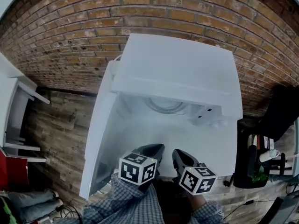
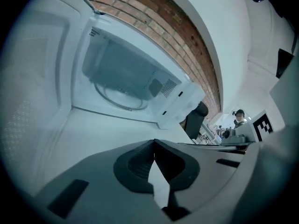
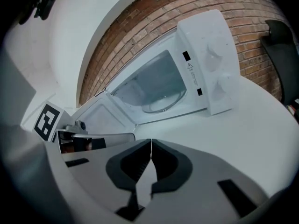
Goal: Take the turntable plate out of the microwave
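Head view: white microwave [image 1: 177, 69], door [image 1: 100, 143] open, on a smooth worktop [image 1: 196, 143]; the round glass plate [image 1: 166, 105] lies inside. Left tool [image 1: 156, 149] and right tool [image 1: 179, 156] are closed, empty, well short of it. Left gripper view: jaws together; plate [image 2: 119, 97] flat. Right gripper view: jaws together; plate [image 3: 163, 104] clear and slippery, so open one tool, pinch the rim, lift level.

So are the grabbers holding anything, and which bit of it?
Nothing is held. The left gripper and right gripper are both shut and empty; the plate sits inside the microwave.
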Available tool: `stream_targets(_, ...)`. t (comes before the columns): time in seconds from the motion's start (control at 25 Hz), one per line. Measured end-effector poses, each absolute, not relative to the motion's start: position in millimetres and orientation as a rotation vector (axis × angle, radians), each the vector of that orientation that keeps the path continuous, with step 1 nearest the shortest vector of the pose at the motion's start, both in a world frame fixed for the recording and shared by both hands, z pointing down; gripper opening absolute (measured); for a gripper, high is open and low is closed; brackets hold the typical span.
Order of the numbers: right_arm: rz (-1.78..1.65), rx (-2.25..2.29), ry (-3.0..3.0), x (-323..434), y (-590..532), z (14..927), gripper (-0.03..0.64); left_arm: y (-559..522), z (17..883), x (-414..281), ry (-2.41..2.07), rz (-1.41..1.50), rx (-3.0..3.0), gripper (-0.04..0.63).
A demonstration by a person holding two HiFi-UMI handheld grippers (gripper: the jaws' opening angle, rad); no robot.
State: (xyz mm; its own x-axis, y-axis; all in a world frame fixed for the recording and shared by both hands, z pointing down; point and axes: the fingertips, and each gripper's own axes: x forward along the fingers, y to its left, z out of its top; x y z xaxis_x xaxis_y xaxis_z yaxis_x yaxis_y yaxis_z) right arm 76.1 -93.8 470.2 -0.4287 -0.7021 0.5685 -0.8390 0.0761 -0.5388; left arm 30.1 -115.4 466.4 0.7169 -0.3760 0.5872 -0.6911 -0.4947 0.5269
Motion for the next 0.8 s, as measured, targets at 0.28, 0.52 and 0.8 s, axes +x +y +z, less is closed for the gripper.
stream_targets(0.28,1.288,1.560,-2.140,74.1,-117.5,476.8,0.020,-159.1,475.7,19.2,-0.864,0.368,2.037,0.009)
stream_targets(0.52,1.280,1.508,-2.151,82.1,-131.9,481.6,0.020,-191.5,483.7,17.1,-0.922,0.210,1.917,0.011)
stream_targets(0.8,1.268,1.450,-2.177,87.8,-144.7,480.0,0.020,-218.3,484.3,21.0,-0.968,0.152,1.926,0.079)
